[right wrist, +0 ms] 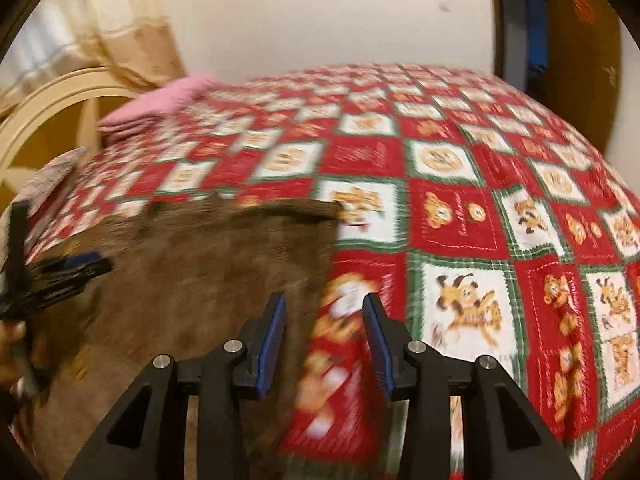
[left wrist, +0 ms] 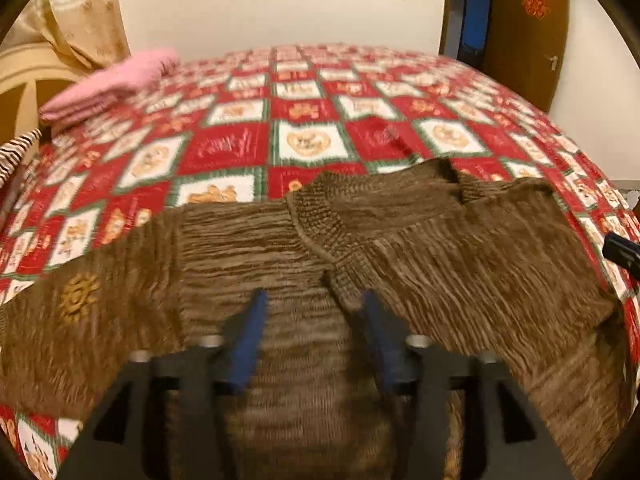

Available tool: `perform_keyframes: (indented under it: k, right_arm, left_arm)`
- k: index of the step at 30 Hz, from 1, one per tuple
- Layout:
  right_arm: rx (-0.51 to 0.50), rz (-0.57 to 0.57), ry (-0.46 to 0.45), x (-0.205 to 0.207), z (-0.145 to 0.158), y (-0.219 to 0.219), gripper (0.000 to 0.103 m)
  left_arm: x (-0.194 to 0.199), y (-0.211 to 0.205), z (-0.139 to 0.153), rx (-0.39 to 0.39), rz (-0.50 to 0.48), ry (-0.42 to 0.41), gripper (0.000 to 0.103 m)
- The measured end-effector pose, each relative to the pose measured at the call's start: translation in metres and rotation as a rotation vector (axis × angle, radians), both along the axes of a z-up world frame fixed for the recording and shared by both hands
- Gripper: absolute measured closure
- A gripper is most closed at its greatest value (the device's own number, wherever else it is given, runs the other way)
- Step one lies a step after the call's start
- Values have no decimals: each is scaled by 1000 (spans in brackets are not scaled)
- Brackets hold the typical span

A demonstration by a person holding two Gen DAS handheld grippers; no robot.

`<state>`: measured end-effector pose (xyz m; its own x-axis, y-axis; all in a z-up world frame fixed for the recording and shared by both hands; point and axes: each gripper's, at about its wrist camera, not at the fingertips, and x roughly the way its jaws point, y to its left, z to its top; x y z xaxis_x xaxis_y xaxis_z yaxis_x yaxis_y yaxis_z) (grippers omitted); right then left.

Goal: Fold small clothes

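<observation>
A brown ribbed knit sweater (left wrist: pixel 460 264) lies spread on the red, white and green patchwork quilt (left wrist: pixel 236 148), collar toward the far side, a yellow sun motif (left wrist: pixel 78 294) on its left part. My left gripper (left wrist: pixel 314 295) hovers over the sweater's middle, open, with nothing pinched between its blue pads. In the right wrist view the sweater (right wrist: pixel 192 280) fills the lower left. My right gripper (right wrist: pixel 324 299) stands open above the sweater's right edge, one finger over the knit and the other over the quilt (right wrist: pixel 460 232). A hand holds the left gripper (right wrist: pixel 60 276) at the left edge.
A folded pink cloth (left wrist: pixel 112 84) lies at the bed's far left corner, also the pink cloth (right wrist: pixel 160 108) in the right view. A striped fabric (left wrist: pixel 16 152) sits at the left edge. A cream headboard (right wrist: pixel 52 100), curtain and brown door (left wrist: pixel 528 32) surround the bed.
</observation>
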<state>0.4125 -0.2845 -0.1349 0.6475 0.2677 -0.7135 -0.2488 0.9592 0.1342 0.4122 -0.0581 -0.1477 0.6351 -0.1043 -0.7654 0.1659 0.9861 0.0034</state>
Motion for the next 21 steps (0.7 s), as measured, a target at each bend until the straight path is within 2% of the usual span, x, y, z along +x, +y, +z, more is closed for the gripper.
perform_keyframes:
  k: [1,3,4,5,6,7,9,11,13,15,16,19,20,21]
  right_arm:
    - [-1,33,-3,-9,2,6,62]
    - [-23,139,40,-32,-6,25,62]
    - [-60,173,81,-40,-15,35,62]
    - [-150,191,122,-51,-30,45,61]
    - [-216,194,84,-62,-34,49,62]
    - [-233,198,59,-69,-33,49,62]
    - [-209,159,90,-70,-26,42,62]
    - [-207,104,63,-69,-12,41,62]
    - [-197,98,-1,-68,3,52,61]
    - [-172,120,-8,-59,11,72,53]
    - [-164,134,-3,-54,11,82,53]
    - [-199,188,10,-41,-8,119,53]
    - [-209,187,44,-36,-21,128,53]
    - [-212,182,96,-32,-39,136,48]
  left_arm:
    - [-7,-2,-1,11,-10,-1,32]
    - [-15,-4,-4,17,-23,26,32]
    - [-22,-3,-6,1,-31,40,32]
    - [-27,0,-6,-11,-37,50,32]
    - [-35,2,-5,-18,-41,52,32]
    - [-45,8,-4,-20,-42,45,32]
    - [-58,17,0,-15,-39,34,32]
    - [-71,33,5,-22,-19,13,27]
    - [-80,57,11,-4,28,-25,16]
    - [-84,77,13,1,75,-44,11]
    - [-85,91,13,-2,105,-46,11]
    - [-87,137,10,-16,215,-41,11]
    - [-89,155,8,-25,261,-39,11]
    - [-92,166,6,-36,288,-34,11]
